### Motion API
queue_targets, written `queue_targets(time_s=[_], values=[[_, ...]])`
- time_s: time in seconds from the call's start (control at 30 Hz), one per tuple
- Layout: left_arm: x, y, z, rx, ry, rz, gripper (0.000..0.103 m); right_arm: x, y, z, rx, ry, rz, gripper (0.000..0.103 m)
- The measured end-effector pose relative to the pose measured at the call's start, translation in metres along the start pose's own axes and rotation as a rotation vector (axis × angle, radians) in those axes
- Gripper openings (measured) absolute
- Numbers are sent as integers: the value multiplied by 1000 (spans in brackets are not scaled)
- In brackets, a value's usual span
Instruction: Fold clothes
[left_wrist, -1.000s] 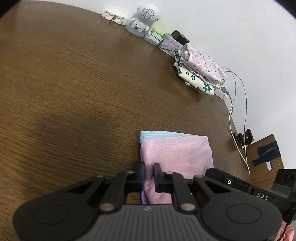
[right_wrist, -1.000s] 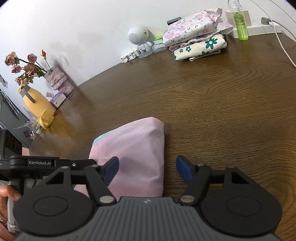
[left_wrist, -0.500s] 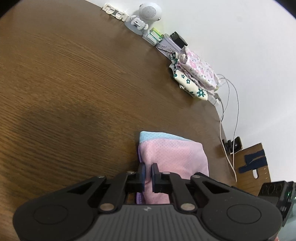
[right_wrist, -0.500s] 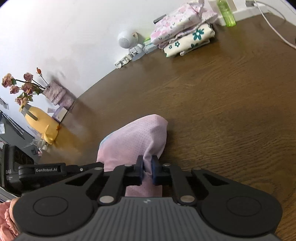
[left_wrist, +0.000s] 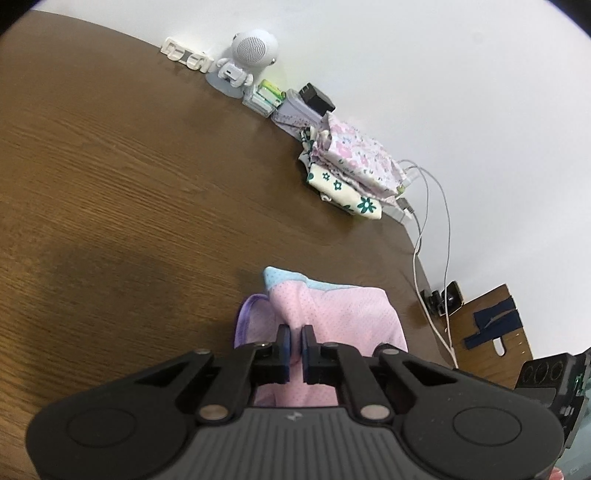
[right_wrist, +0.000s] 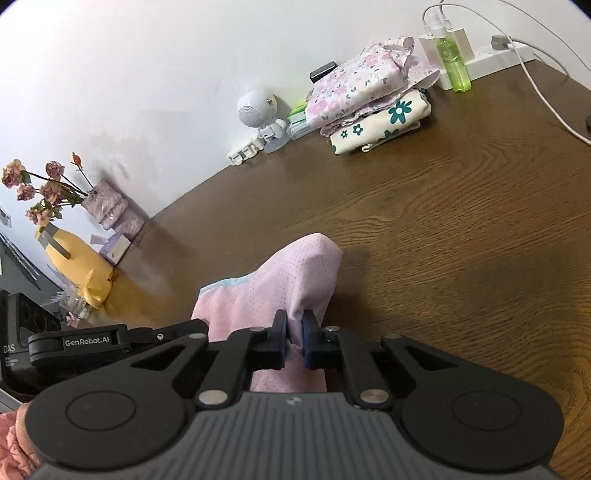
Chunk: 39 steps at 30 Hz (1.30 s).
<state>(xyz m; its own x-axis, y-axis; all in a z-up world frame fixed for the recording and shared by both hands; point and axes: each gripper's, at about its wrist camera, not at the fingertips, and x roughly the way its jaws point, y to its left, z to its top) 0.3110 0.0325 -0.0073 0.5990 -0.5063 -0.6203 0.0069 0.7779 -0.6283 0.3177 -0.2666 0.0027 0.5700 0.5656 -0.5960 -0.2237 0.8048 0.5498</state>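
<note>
A folded pink mesh garment (left_wrist: 343, 314) with a light blue band and a purple-trimmed edge is held just above the brown wooden table (left_wrist: 129, 177). My left gripper (left_wrist: 294, 338) is shut on its near left edge. In the right wrist view the same pink garment (right_wrist: 295, 280) bunches upward, and my right gripper (right_wrist: 293, 325) is shut on its near right edge. The left gripper's body (right_wrist: 92, 343) shows at the left of that view. A stack of folded floral clothes (left_wrist: 351, 173) (right_wrist: 373, 103) lies by the wall.
Along the wall stand a white robot-shaped speaker (right_wrist: 258, 114), a green spray bottle (right_wrist: 452, 62), a power strip with white cables (right_wrist: 491, 59) and small boxes (left_wrist: 266, 96). A vase of dried flowers (right_wrist: 103, 203) and a yellow object (right_wrist: 77, 269) sit at the left. A phone (left_wrist: 448, 295) is off the table's right edge.
The right gripper went from open around the garment's edge to shut on it. Both grippers have since lifted the garment's near edge, so it bunches up and a purple trim shows.
</note>
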Motion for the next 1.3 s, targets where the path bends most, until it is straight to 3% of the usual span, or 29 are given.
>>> queue_targets(time_s=[0.17, 0.27, 0.37, 0.53, 0.63, 0.9, 1.3], values=[[1, 15, -6, -39, 22, 46, 17, 6, -3, -7, -46, 23, -75, 8], [-2, 19, -7, -37, 26, 63, 31, 10, -10, -12, -66, 37, -99, 8], [0, 20, -7, -49, 38, 50, 34, 9, -6, -14, -115, 34, -120, 9], [9, 24, -6, -89, 61, 11, 34, 7, -6, -14, -136, 34, -119, 12], [16, 30, -6, -136, 77, -19, 13, 7, -9, -14, -125, 32, -110, 14], [21, 39, -7, -198, 73, -82, 13, 6, -13, -14, -120, 29, -88, 14], [21, 1, -13, 57, -3, 70, 15, 4, -14, -14, -112, 25, -78, 15]])
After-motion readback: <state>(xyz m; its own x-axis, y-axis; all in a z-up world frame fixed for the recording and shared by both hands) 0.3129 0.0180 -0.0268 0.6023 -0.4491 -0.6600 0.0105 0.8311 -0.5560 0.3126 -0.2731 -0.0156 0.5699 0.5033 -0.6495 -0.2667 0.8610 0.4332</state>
